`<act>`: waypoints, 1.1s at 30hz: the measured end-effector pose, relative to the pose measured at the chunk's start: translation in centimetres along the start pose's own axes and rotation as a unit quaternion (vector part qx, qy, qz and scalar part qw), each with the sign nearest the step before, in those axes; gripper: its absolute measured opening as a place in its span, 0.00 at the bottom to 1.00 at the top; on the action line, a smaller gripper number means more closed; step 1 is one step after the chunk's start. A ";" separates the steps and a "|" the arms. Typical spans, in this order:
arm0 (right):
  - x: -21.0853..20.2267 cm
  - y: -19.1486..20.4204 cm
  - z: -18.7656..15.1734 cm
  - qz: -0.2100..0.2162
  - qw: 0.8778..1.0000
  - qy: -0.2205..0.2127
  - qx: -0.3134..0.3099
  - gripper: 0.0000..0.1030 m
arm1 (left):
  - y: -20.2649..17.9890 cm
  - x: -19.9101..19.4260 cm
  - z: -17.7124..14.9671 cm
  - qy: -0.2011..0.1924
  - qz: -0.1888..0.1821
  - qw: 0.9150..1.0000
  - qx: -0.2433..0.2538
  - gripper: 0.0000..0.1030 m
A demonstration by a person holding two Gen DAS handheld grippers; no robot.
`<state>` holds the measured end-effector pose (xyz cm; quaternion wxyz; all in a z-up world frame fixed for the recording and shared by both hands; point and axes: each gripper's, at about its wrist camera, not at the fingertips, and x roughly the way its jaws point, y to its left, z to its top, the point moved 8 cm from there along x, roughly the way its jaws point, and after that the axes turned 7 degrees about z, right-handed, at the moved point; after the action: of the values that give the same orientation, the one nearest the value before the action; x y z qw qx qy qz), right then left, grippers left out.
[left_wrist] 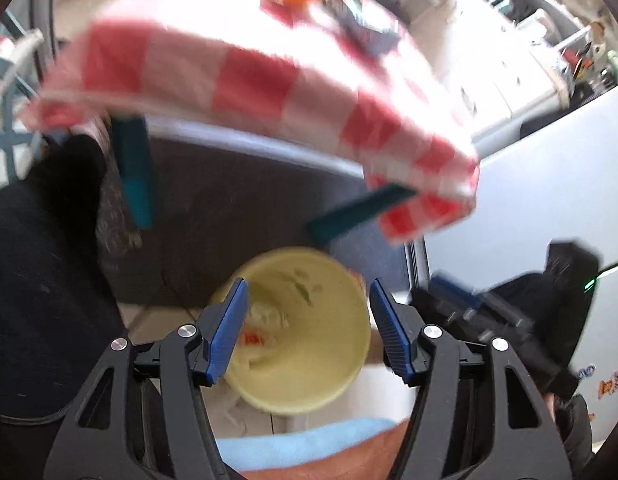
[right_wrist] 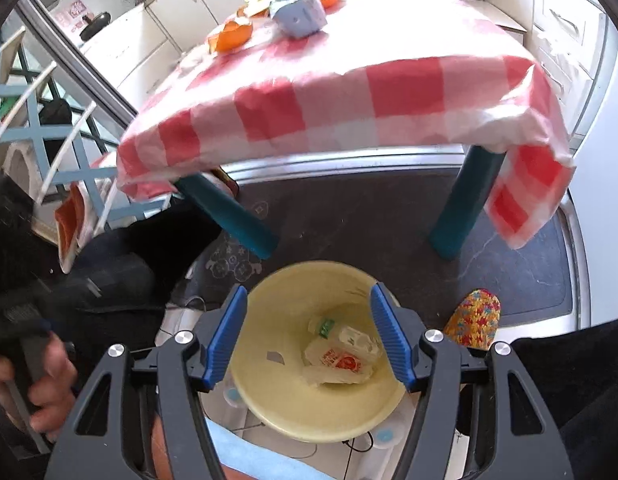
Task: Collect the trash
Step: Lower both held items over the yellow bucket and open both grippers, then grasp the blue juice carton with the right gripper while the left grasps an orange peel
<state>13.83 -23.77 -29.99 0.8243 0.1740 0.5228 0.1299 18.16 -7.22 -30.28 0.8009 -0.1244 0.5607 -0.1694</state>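
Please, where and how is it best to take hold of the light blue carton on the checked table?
The light blue carton lies tilted on the checked tablecloth, its peaked end toward the far edge. Probably best: come from above on the near side and close the tongs across its two flat side walls at mid-body. The flat parallel walls give the pads grip; the peaked end would slip. Orange wrappers lie close beside it.

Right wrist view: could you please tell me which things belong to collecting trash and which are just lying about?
Job:
- yellow bin
- wrappers and bottle inside it
- orange packets and carton on the table

Lying about:
- checked tablecloth
- knitted slipper
- dark mat
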 end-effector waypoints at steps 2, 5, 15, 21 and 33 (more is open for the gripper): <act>-0.2 0.7 0.3 0.000 1.000 -0.006 -0.012 0.62 | 0.5 -1.3 0.9 -0.040 0.020 0.999 -0.003 0.62; -0.5 1.5 0.4 -0.002 0.999 -0.021 -0.037 0.64 | 1.1 -3.0 1.7 -0.091 0.057 0.994 -0.002 0.64; -1.6 1.1 0.2 -0.003 0.999 -0.039 -0.030 0.64 | 1.3 -5.4 2.7 -0.151 0.102 0.983 0.016 0.71; -2.8 0.2 -0.3 -0.020 0.998 -0.051 -0.003 0.65 | 2.9 -5.4 2.3 -0.156 0.140 0.978 -0.002 0.72; -2.4 2.2 2.0 -0.003 0.996 -0.084 -0.043 0.68 | 3.0 -5.8 3.4 -0.184 0.140 0.973 -0.008 0.76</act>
<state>14.54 -23.02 -26.32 0.8722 0.1475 0.4464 0.1349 19.97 -2.05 -25.36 0.9049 -0.0797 0.4173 -0.0253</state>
